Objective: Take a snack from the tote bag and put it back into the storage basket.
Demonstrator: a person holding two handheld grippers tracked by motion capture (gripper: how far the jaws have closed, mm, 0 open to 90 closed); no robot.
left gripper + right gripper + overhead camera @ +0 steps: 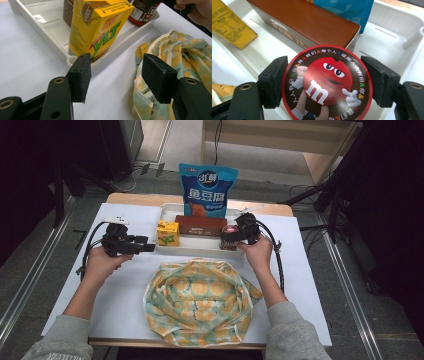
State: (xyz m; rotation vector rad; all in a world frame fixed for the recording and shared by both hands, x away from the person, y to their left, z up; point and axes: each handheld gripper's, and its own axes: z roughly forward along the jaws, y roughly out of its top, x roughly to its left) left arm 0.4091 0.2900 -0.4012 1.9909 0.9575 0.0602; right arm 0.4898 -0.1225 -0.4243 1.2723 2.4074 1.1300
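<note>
**On the white worktop: one tray, four packaged goods, one cloth bag**

At the far middle of the worktop (75,285) sits one white tray (200,251). It holds four items, counted:

- One M&M's tub (325,86), red-rimmed lid with a red character, standing at the tray's right end. The right tool (325,85) pinches it, one black pad pressed to each side of the lid.
- One brown carton (312,23), lying flat just behind the tub.
- One yellow drink carton (97,30), upright at the tray's left end.
- One blue snack pouch (207,190), upright at the tray's back edge, behind the brown carton.

Near the front edge lies one yellow-and-green patterned cloth bag (200,302), mouth open, between the person's two forearms.

The left tool (116,75) hovers left of the tray, spread wide and holding nothing; the drink carton stands just beyond its pads, the bag's rim to one side.

Two tools, one cable each.
</note>
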